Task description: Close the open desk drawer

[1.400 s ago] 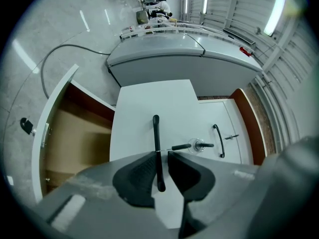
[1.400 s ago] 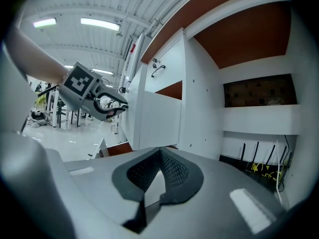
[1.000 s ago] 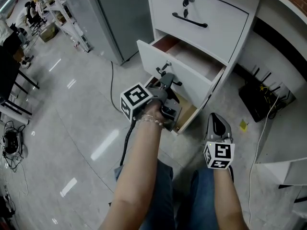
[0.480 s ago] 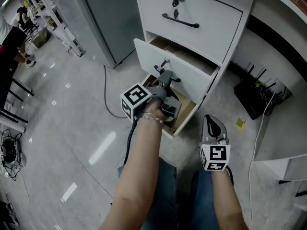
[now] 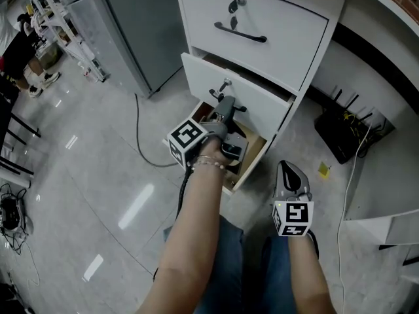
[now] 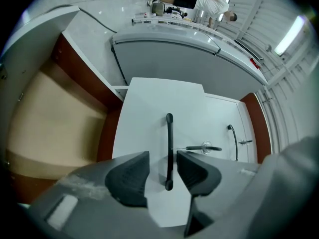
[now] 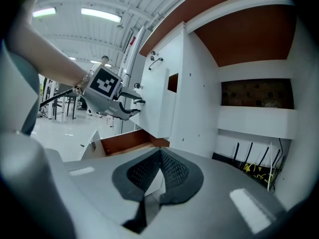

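Grey polished floor surrounds a white three-drawer desk pedestal point(image 5: 317, 61). Nearest, the right gripper point(image 5: 291, 175) hangs by the person's knee, its jaws pressed together on nothing. Ahead, the left gripper point(image 6: 162, 162) has just been spreading its jaws. The slim black bar handle point(image 6: 169, 133) stands between the pads, no longer clamped. Since a second ago the white middle drawer point(image 5: 262, 103) has gone in, leaving only a narrow gap. Below it, the wood-lined bottom drawer point(image 5: 255, 152) remains pulled out. Judgement: closing is incomplete while that one stands open.

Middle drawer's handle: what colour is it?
The handle is black, on a white drawer front; it shows best in the left gripper view.
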A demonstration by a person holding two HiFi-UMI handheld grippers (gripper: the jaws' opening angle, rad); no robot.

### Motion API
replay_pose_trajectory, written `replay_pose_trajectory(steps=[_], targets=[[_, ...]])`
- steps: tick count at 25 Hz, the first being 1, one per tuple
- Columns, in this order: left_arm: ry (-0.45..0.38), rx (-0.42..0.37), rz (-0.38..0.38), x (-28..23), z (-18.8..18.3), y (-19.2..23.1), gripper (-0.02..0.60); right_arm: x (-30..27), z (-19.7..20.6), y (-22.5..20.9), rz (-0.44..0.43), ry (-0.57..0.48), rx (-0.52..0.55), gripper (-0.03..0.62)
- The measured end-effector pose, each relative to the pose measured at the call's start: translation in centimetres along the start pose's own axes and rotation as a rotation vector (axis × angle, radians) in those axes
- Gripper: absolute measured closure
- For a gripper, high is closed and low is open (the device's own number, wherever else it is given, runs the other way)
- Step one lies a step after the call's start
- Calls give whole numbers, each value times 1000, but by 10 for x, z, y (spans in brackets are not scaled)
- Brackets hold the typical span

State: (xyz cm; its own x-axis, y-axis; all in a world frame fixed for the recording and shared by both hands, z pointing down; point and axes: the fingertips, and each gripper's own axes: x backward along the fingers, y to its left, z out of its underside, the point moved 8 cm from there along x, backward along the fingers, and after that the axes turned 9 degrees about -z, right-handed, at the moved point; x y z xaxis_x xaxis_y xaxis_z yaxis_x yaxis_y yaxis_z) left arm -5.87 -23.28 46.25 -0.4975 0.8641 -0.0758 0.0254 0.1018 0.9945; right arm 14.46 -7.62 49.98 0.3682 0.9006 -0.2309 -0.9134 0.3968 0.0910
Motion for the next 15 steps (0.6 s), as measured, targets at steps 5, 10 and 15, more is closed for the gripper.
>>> replay_pose_trajectory(steps=[5,10,15], targets=[[21,-4,12,-8,-1,1,408,1,2,-2,8,10,-2,595],[25,-4,10,-19,0,-1,408,2,2,-7,21,14,-3,595],[18,5,4,-29,4,-1,408,1,3,-13,52,21,-19,595]])
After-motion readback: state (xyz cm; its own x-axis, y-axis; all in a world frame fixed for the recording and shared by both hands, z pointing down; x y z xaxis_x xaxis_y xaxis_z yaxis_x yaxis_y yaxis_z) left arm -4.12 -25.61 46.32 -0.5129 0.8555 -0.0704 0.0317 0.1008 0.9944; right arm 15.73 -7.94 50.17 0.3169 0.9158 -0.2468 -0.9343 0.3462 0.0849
